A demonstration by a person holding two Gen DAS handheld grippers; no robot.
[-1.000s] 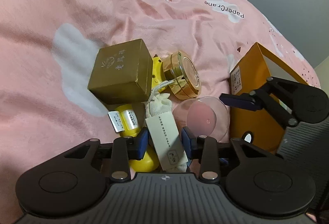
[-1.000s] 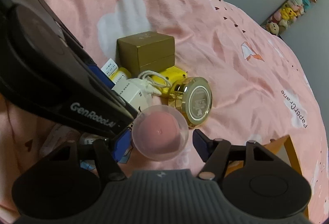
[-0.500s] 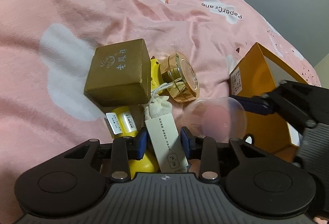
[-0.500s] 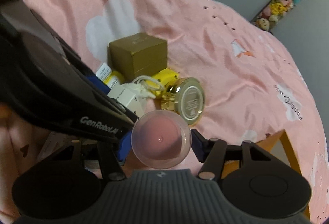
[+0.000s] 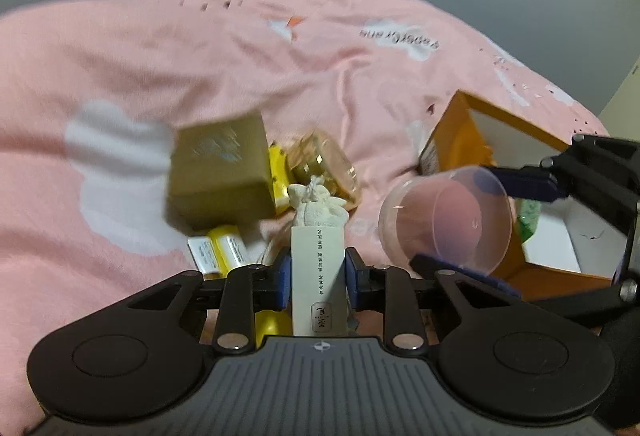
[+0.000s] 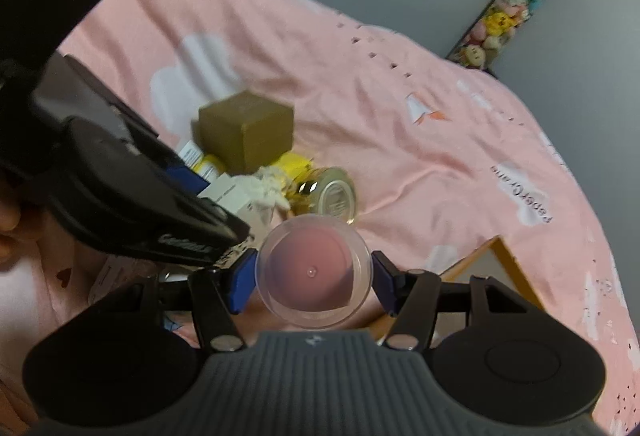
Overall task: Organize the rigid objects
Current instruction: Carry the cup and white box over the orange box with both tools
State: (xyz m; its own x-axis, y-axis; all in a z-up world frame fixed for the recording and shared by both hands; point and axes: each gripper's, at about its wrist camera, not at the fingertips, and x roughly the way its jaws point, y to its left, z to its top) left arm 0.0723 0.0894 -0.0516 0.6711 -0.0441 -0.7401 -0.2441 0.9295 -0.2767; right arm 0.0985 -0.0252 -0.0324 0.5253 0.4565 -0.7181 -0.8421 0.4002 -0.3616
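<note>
My left gripper [image 5: 317, 278] holds a narrow white packet [image 5: 318, 244] with a cloth sachet [image 5: 318, 208] tied at its far end. Its jaws are closing and the blue pads press on the packet's sides. My right gripper [image 6: 314, 276] is shut on a clear round cup [image 6: 314, 268] with a pink bottom. In the left wrist view that cup [image 5: 444, 220] hangs beside the open orange box [image 5: 452, 140]. A gold-brown box [image 5: 218, 172], a gold round compact [image 5: 324, 164] and a yellow bottle [image 5: 228, 248] lie together on the pink bedspread [image 5: 120, 56].
The orange box has a white inside with something green [image 5: 528, 220] in it. Its corner [image 6: 500, 256] shows to the right of the right gripper. A tall column of plush toys [image 6: 508, 8] stands against the grey wall behind the bed.
Both grippers have risen. The left jaws narrowed onto the white packet and lifted it with the sachet. The right gripper carried the clear cup up beside the orange box.
</note>
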